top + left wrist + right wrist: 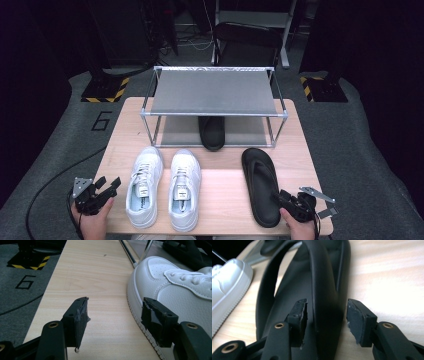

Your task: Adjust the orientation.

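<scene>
The right hand-held gripper point(325, 320) sits at the near right corner of the bench point(220, 187), its jaws spread and straddling the raised strap of the black flip-flop point(261, 186); in the right gripper view one pad stands on each side of the strap with a gap on both, so nothing is clamped yet. That placement looks deliberate: the strap is the one narrow, upstanding part of a flat sandal, and taking it near the heel end would let the sole hang free when lifted. The flip-flop lies toe away from the person, well right of the shoes and just in front of the rack point(214, 95). The left hand-held gripper point(113, 317) is held low over the bench's near left corner, its jaws wide apart with bare wood between them; its right jaw is close against the sole edge of the left white sneaker point(175, 290), though I cannot tell whether they touch. It holds nothing and seems to be waiting, or lining up on that shoe's side. The left sneaker and the right white sneaker point(184, 190) stand side by side, toes pointing at the rack, as a pair set ready to be shelved. On the rack's lower shelf a second black flip-flop point(212, 132) already lies, toe toward the person, so the work appears to be putting footwear on the rack, with the sandal's mate likely the one to go beside it. The top shelf is bare grey.
</scene>
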Action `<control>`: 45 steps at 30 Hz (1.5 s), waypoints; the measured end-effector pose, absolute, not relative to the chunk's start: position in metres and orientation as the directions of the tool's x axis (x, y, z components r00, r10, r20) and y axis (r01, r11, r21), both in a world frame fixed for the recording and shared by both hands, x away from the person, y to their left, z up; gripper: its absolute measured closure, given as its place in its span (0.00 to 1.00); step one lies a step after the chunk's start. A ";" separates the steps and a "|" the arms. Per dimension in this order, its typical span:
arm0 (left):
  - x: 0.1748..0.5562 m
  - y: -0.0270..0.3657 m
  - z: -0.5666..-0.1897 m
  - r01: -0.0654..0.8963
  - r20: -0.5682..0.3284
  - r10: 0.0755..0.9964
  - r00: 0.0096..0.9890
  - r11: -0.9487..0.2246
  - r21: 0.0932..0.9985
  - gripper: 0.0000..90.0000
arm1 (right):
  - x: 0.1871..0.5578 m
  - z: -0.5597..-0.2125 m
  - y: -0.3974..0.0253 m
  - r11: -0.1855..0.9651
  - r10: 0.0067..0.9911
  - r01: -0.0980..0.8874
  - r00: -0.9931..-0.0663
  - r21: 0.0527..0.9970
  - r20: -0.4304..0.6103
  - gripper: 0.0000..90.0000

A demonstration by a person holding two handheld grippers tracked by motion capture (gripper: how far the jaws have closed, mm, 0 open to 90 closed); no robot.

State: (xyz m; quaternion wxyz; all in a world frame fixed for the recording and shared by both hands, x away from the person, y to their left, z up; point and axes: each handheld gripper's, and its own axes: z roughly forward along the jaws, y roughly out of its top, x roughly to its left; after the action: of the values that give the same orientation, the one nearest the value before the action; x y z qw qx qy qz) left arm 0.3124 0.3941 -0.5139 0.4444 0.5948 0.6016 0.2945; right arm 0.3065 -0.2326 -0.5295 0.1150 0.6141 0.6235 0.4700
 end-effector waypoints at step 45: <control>0.313 0.396 -0.513 0.469 -0.176 0.978 0.107 0.107 0.877 0.42 | 0.308 -0.534 -0.228 -0.330 0.836 0.664 -0.125 0.671 0.535 0.67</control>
State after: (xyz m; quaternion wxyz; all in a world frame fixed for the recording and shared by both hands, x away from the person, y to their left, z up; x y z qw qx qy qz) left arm 0.3133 0.3956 -0.5133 0.4377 0.6018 0.6014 0.2909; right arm 0.3078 -0.2277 -0.5344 0.0884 0.6556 0.5720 0.4849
